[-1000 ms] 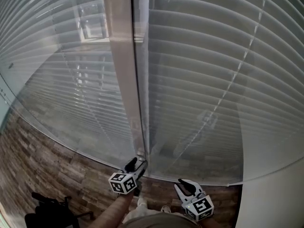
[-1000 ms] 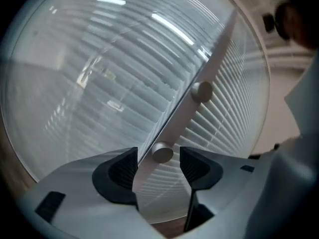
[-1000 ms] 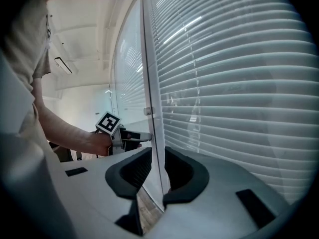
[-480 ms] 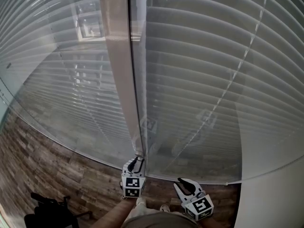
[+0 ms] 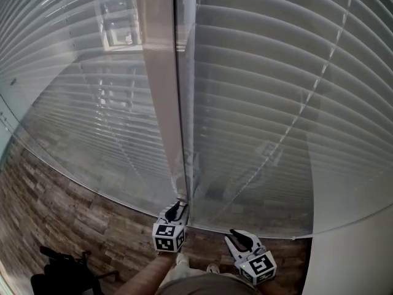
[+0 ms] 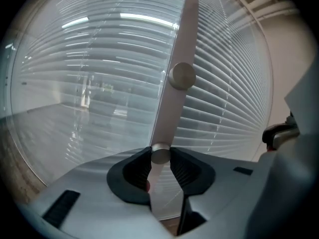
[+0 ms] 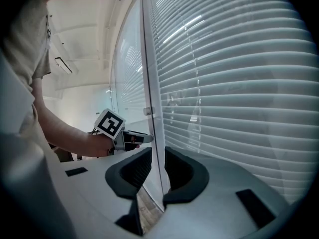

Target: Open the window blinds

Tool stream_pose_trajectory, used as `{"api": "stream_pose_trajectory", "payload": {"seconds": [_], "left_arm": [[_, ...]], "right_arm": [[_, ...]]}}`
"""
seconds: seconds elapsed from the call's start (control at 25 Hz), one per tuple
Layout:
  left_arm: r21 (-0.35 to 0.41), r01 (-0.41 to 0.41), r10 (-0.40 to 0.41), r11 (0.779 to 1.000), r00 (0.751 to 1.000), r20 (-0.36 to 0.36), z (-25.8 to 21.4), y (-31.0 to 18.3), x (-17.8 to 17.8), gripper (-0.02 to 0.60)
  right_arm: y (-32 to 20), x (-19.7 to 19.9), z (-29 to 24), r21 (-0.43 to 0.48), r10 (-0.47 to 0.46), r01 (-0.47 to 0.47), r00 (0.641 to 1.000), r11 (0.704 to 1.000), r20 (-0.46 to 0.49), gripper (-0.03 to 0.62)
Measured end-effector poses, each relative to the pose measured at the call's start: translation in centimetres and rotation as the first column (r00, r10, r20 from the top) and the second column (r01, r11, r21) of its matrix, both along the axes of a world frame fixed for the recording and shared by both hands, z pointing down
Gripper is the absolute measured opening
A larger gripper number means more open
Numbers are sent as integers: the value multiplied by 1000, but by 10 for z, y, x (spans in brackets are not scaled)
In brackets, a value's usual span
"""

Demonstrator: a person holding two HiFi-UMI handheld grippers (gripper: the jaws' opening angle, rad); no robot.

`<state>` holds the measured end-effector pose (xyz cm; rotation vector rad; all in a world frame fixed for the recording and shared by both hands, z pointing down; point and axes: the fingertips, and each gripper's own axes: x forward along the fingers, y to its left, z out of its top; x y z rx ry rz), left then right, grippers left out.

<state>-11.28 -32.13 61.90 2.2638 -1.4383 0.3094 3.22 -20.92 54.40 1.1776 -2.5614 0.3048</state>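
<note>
The window blinds (image 5: 276, 91) hang shut behind glass from 9 through 12 to 3 o'clock, split by an upright frame post (image 5: 161, 103). The slats look no different from a second ago. At 6 o'clock the left gripper (image 5: 176, 211), whose jaws gaped wide then, has rolled its marker cube and now pinches a small round metal knob (image 6: 160, 154) low on the post. At 5 o'clock the right gripper (image 5: 241, 239) has not shifted, its jaws apart on nothing.
</note>
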Motion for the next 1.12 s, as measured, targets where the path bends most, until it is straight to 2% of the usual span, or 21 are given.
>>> {"api": "stream_pose_trajectory", "payload": {"seconds": [0.2, 0.4, 0.56, 0.72, 0.8, 0.88, 1.0, 1.12], "left_arm": [[-46, 13, -19, 999, 992, -122, 2, -1, -1, 132], [-91, 18, -41, 996, 967, -253, 3, -1, -3, 132], [-134, 14, -64, 991, 923, -378, 3, -2, -4, 132], [-170, -12, -76, 985, 862, -502, 5, -2, -4, 132], [-190, -32, -85, 981, 812, -577, 4, -2, -5, 132], [-211, -62, -97, 975, 740, -665, 3, -2, -4, 132], [-236, -112, -121, 965, 611, -782, 2, -2, -5, 132], [-247, -157, -146, 956, 475, -868, 2, -2, -5, 132]], "right_arm": [[-1, -2, 1, -2, -6, 6, 1000, 1000, 0, 83], [-1, -2, 1, -2, -5, 5, 1000, 1000, 2, 83], [0, -3, 2, -6, -6, 6, 1000, 1000, 0, 83], [1, -4, 2, -5, -8, 8, 1000, 1000, -3, 83], [2, -5, 1, -6, -12, 11, 1000, 1000, -4, 83], [2, -7, 1, -8, -12, 12, 1000, 1000, -3, 83], [3, -8, 1, -10, -11, 11, 1000, 1000, -3, 83], [4, -10, 0, -9, -15, 15, 1000, 1000, 0, 83]]}}
